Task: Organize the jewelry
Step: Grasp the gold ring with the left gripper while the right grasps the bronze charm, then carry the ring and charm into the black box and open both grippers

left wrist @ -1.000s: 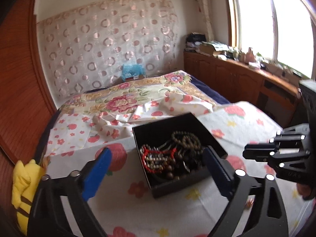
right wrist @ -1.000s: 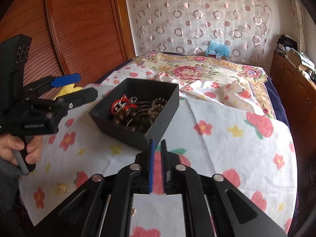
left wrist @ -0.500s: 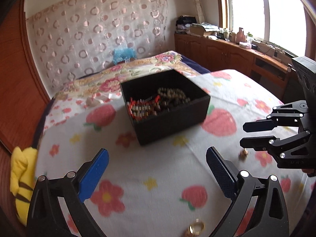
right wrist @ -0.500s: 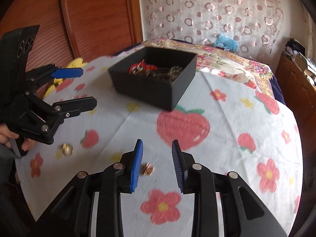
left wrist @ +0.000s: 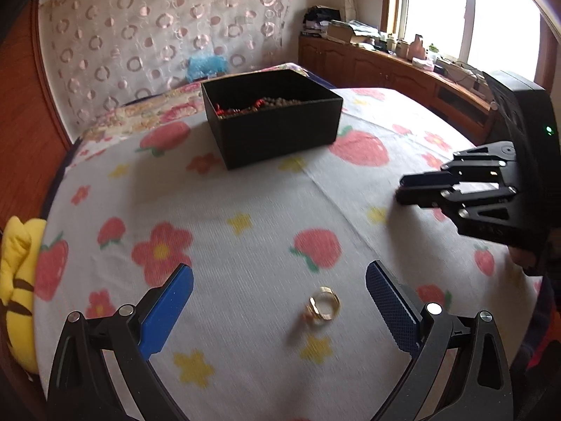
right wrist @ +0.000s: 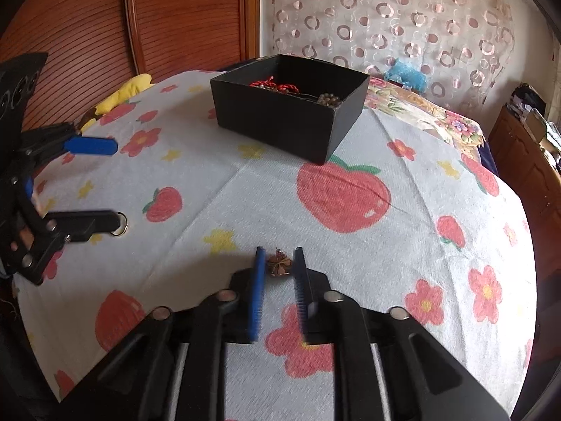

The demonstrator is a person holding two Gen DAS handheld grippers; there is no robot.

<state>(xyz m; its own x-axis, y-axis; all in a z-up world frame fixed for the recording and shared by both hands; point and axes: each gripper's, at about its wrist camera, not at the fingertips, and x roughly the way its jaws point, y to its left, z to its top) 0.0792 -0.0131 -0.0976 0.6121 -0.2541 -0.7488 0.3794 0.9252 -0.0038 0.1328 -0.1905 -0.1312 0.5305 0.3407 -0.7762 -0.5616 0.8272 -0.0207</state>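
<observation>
Both your tongs came down from the box (left wrist: 270, 119): left tongs (left wrist: 278, 310) wide open around the ring (left wrist: 324, 307), right tongs (right wrist: 278, 270) narrowly open around the pendant (right wrist: 278, 266). Next, squeeze gently.

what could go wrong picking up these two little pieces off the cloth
1. The charm sits low between the right gripper jaws, which are narrowed but not touching it; closing might pinch the cloth too.
2. The ring lies flat under the wide-open left gripper; it may slide away.
3. The box is some way off, so either could drop.
</observation>
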